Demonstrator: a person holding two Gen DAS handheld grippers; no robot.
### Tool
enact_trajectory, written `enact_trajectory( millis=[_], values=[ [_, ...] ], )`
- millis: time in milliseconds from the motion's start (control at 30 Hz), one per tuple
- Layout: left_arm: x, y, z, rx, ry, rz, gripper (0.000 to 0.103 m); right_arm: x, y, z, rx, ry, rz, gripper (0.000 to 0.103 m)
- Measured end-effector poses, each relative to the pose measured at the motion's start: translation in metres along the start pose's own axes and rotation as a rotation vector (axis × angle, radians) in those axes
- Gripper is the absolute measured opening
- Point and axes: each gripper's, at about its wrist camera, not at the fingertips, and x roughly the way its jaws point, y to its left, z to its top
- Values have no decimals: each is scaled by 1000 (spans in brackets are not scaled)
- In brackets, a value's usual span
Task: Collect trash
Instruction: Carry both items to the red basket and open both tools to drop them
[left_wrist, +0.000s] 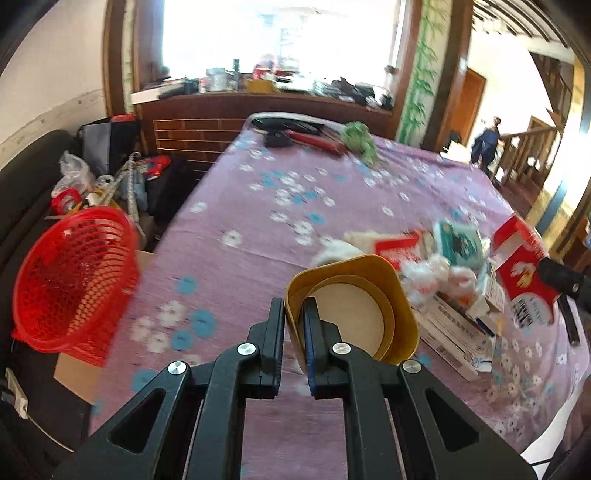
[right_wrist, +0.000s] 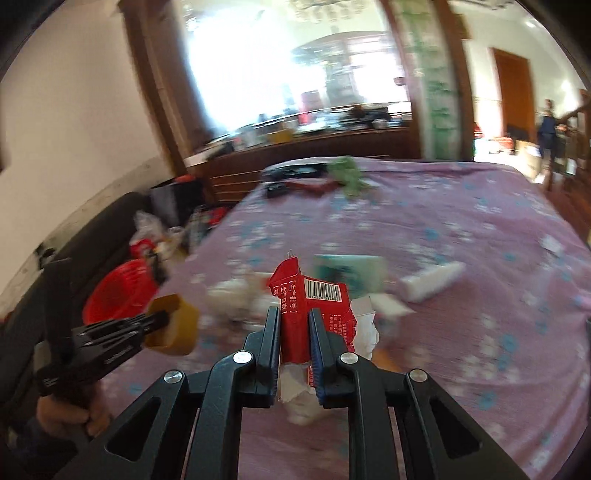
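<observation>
My left gripper (left_wrist: 293, 314) is shut on the rim of a yellow paper cup (left_wrist: 354, 310), held above the purple flowered tablecloth (left_wrist: 258, 229). The cup also shows in the right wrist view (right_wrist: 173, 321), with the left gripper (right_wrist: 162, 319) on it. My right gripper (right_wrist: 293, 321) is shut on a red carton with a barcode (right_wrist: 310, 306), lifted over the table. A red mesh basket (left_wrist: 74, 277) sits off the table's left edge; it also shows in the right wrist view (right_wrist: 118, 291). A trash pile of boxes and crumpled white paper (left_wrist: 454, 280) lies on the table right of the cup.
A green cloth (left_wrist: 360, 140) and dark items (left_wrist: 295, 131) lie at the table's far end. Bags and clutter (left_wrist: 107, 177) stand on the floor left of the table by a dark sofa (left_wrist: 26, 177). A white box (right_wrist: 432, 280) and a teal box (right_wrist: 347, 273) lie on the cloth.
</observation>
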Motion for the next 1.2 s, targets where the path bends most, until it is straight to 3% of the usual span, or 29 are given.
enact_trajectory(
  millis=[367,633,800,833,900,933,1100,1200],
  values=[
    [-32,131,12,-183,-54,172,10,92,117,40,-57,174,329,16],
    [-20,219,13,-295,-26,273,10,173,215,55,-113,280,456,17],
    [-8,244,14,-319,-10,307,12,220,245,60,-107,335,462,21],
    [-8,246,14,-314,-18,318,16,228,247,62,-100,334,458,21],
    [-9,247,12,-318,-24,333,38,235,249,63,-113,336,447,24],
    [-10,248,12,-326,-35,338,49,236,249,65,-115,333,444,29],
    [-21,237,13,-298,-83,342,53,202,233,70,-169,234,369,54],
    [-25,220,15,-277,-102,307,57,168,218,71,-230,123,229,73]
  ],
)
